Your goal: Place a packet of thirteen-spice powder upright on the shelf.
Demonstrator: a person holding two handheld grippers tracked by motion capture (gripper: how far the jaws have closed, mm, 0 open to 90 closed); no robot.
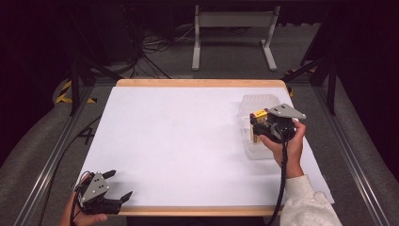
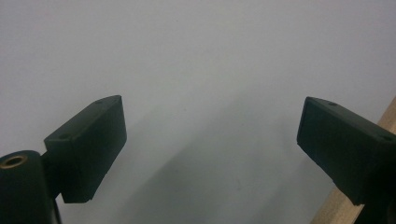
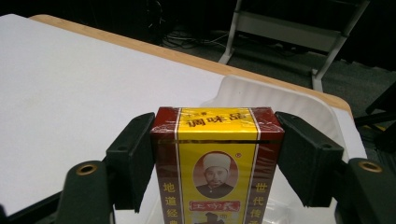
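Observation:
A small dark-red and yellow box (image 3: 217,161) with printed characters and a portrait sits between the jaws of my right gripper (image 3: 217,154), which is shut on its two sides. In the high view the right gripper (image 1: 261,127) holds the box (image 1: 258,114) over a clear plastic container (image 1: 256,104) at the table's right side. My left gripper (image 1: 121,184) rests at the near left corner of the table, open with nothing between its jaws. In the left gripper view, the left gripper (image 2: 210,140) has white surface between its jaws.
A white sheet (image 1: 179,141) covers the wooden table (image 1: 197,83). The wooden front edge (image 2: 348,212) runs beside the left gripper's right jaw. A grey metal stand (image 1: 233,33) and cables lie on the floor beyond the far edge. Metal rails flank both sides.

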